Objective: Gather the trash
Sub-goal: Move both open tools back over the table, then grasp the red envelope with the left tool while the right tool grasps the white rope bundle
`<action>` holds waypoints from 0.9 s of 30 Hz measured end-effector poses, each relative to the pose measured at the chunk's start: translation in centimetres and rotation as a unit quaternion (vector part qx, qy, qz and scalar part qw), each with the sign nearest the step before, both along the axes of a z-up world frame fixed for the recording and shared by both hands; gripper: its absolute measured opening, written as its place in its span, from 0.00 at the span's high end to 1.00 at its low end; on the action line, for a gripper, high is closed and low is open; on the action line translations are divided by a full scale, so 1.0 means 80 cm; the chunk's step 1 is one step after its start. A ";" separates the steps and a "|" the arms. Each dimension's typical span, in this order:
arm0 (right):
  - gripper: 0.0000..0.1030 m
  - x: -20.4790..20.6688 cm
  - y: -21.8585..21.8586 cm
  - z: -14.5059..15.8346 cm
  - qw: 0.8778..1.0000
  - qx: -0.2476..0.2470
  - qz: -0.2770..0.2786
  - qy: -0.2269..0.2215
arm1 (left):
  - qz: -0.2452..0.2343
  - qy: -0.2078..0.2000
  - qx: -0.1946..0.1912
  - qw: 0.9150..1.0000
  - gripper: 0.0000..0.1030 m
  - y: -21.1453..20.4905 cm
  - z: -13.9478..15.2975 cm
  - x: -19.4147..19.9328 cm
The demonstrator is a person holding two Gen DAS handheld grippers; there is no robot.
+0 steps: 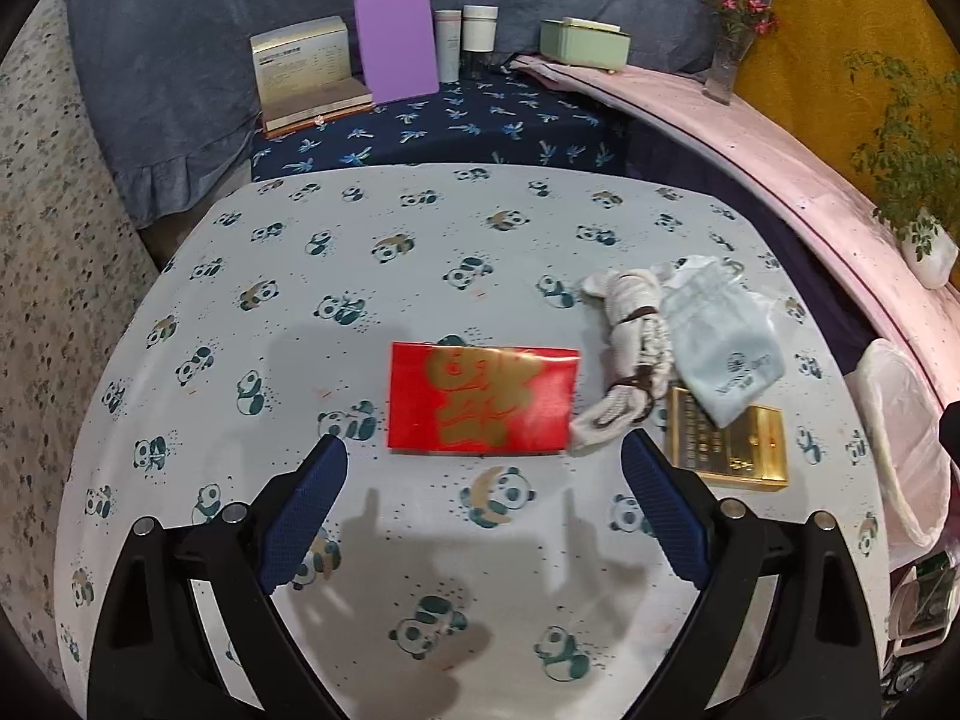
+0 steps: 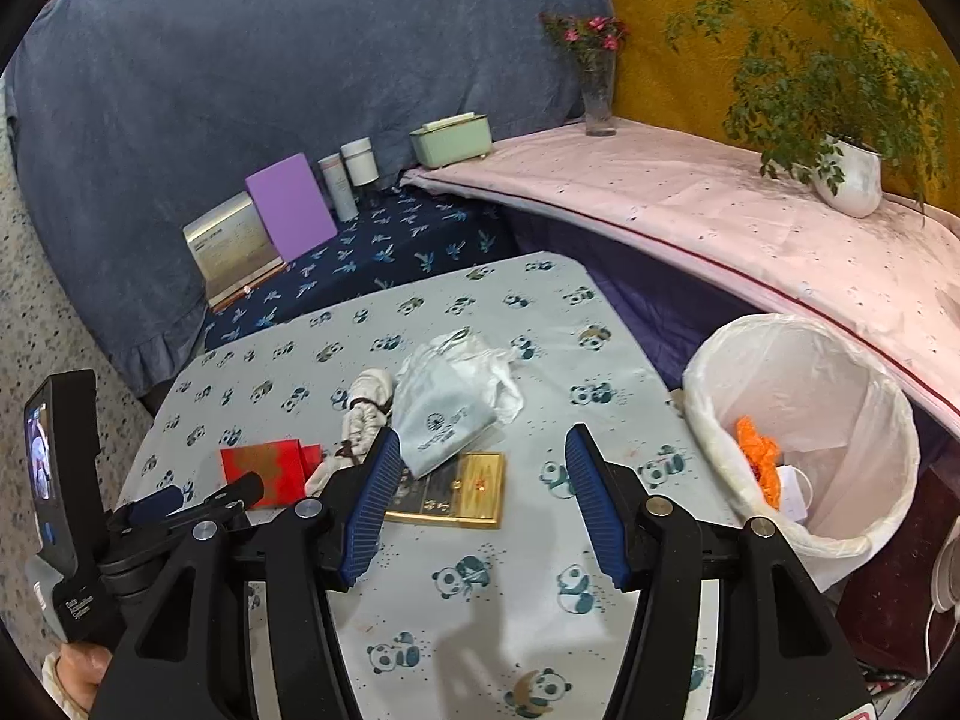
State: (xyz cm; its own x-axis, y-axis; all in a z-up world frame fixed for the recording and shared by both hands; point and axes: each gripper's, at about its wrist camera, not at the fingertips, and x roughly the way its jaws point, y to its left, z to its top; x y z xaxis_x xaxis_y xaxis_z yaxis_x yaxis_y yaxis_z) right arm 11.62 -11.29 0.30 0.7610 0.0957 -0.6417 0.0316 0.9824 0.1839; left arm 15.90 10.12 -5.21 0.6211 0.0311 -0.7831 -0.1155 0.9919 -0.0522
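Observation:
A red envelope with gold print [image 1: 480, 399] [image 2: 264, 465] lies flat on the panda-print tablecloth [image 1: 420, 264]. My left gripper [image 1: 485, 449] [image 2: 204, 498] stands wide open just short of its near edge, with nothing between the fingers. To the right lie a white rope bundle [image 1: 630, 348] [image 2: 366, 414], a pale blue pouch [image 1: 720, 348] [image 2: 444, 414] and a gold box [image 1: 732, 450] [image 2: 462, 489]. My right gripper [image 2: 483, 435] hovers open above the gold box and holds nothing. A bin with a white liner [image 2: 798, 420] [image 1: 894, 420] stands off the table's right edge, with orange scraps [image 2: 759, 456] inside.
Crumpled clear plastic [image 2: 486, 360] lies behind the pouch. Beyond the table stand a boxed book [image 1: 300, 69], a purple board [image 1: 396, 48], two tubes [image 1: 468, 36] and a green box [image 1: 585, 42]. A pink-covered ledge [image 2: 720, 222] carries a vase [image 2: 597, 90] and a potted plant [image 2: 849, 174].

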 end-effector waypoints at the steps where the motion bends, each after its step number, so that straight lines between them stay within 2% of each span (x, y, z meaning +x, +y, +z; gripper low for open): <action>1: 0.46 0.003 0.004 -0.003 1.000 0.000 0.003 0.003 | 0.000 0.002 0.002 1.000 0.14 0.002 -0.003 0.002; 10: 0.45 0.031 0.028 -0.025 0.999 0.000 0.022 0.024 | -0.013 0.024 -0.006 1.000 0.14 0.006 -0.026 0.030; 21: 0.45 0.059 0.031 -0.042 0.999 0.001 0.026 0.039 | -0.013 0.041 0.009 0.999 0.10 -0.004 -0.049 0.068; 26: 0.45 0.068 0.035 -0.048 0.999 0.001 0.031 0.044 | -0.016 0.043 0.008 0.999 0.10 -0.003 -0.051 0.075; 27: 0.45 0.070 0.037 -0.049 0.998 0.001 0.033 0.045 | -0.016 0.042 0.006 0.999 0.14 -0.002 -0.050 0.074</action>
State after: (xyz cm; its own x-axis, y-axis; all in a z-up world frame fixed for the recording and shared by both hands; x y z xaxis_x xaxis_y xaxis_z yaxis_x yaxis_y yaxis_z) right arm 17.22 -8.30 -3.65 0.6924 0.1450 -0.7068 -0.0173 0.9827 0.1846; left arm 21.80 9.97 -9.21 0.5545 0.0232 -0.8319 -0.0878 0.9957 -0.0308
